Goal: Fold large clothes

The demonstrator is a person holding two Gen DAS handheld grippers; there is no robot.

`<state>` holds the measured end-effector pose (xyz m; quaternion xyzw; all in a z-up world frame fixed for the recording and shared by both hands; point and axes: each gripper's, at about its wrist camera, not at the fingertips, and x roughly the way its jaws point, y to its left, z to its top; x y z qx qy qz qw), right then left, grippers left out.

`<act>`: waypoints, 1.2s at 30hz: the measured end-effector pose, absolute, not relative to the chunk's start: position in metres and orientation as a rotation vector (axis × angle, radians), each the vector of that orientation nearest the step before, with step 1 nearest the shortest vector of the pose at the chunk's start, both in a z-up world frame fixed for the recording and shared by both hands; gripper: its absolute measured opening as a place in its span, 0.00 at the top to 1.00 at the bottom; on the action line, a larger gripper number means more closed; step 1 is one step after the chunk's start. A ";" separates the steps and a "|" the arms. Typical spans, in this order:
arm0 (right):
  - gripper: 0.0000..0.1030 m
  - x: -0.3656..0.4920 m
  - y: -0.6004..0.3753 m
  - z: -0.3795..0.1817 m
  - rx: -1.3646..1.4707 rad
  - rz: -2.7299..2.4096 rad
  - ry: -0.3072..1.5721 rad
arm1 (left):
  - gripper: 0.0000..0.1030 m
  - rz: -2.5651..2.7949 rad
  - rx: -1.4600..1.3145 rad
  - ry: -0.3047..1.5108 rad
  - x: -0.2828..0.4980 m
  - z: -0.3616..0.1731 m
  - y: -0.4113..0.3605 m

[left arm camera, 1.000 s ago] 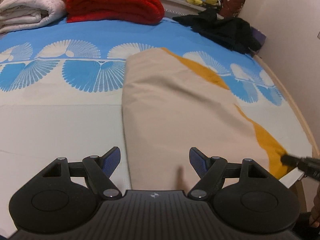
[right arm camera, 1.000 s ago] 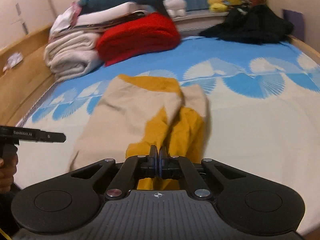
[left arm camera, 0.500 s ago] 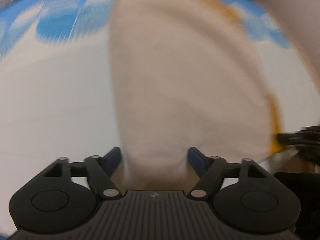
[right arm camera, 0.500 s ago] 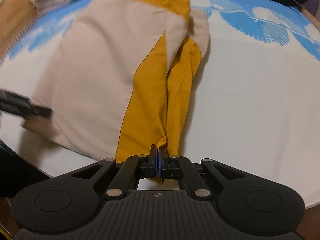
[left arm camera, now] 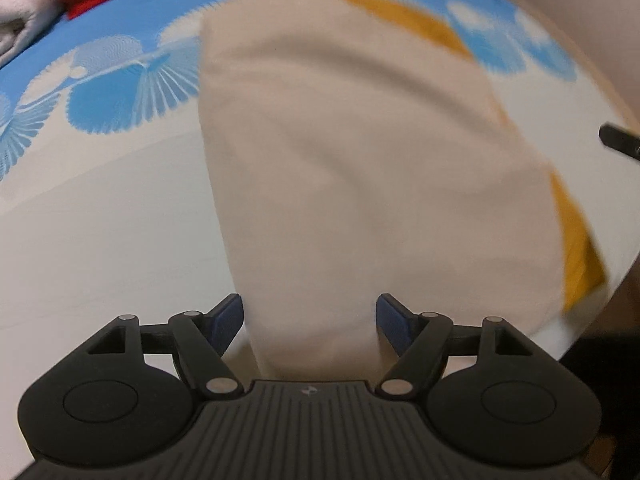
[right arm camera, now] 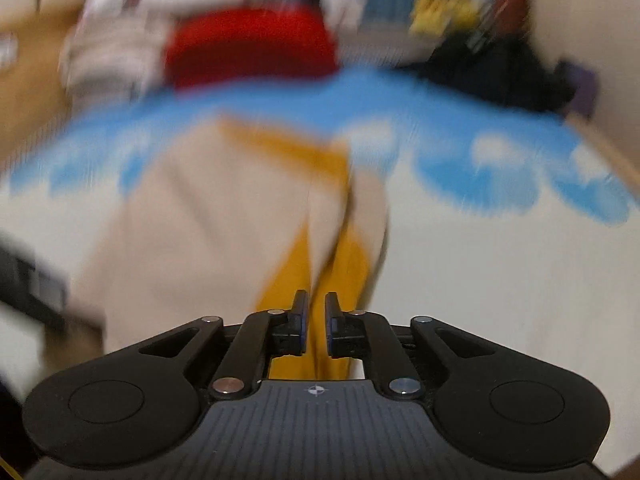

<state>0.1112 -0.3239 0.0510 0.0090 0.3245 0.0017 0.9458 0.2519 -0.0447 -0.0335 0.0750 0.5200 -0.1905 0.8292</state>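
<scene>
Left wrist view: beige-and-mustard folded cloth garment [left arm camera: 360,168] lies lengthwise ahead on the bed [left arm camera: 100,240], its near end between my released left hand-held gripper [left arm camera: 310,316]; right hand-held gripper [right arm camera: 316,314] slightly parted, astride the mustard edge.

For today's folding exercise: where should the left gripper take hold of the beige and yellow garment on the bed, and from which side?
Grip the garment's near beige edge, which already lies between the open left gripper's fingers; come from the near bed edge. The cloth lies flat, stretching away, so this near corner probably lifts easiest. The right gripper sits slightly open at the yellow strip.
</scene>
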 end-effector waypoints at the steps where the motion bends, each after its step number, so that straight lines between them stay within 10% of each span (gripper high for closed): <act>1: 0.90 0.112 -0.329 0.057 0.054 -0.015 0.613 | 0.24 -0.396 0.129 1.076 0.255 -0.024 -0.045; 6: 0.81 0.140 -0.338 0.062 0.164 -0.026 0.560 | 0.24 -0.297 0.006 1.005 0.266 -0.003 -0.031; 10: 0.42 0.177 -0.342 0.057 0.254 -0.034 0.545 | 0.24 -0.269 0.000 1.031 0.273 -0.009 -0.035; 24: 0.41 0.301 -0.374 -0.008 0.552 -0.121 0.710 | 0.24 -0.258 -0.011 1.075 0.292 -0.024 -0.030; 25: 0.45 0.304 -0.374 -0.009 0.566 -0.112 0.709 | 0.24 -0.258 -0.008 1.078 0.293 -0.024 -0.030; 28: 0.99 0.310 -0.369 -0.002 0.572 -0.028 0.669 | 0.24 -0.254 0.007 1.076 0.293 -0.024 -0.032; 36: 1.00 0.307 -0.380 -0.002 0.466 -0.293 0.658 | 0.17 -0.305 0.064 1.090 0.283 -0.030 -0.042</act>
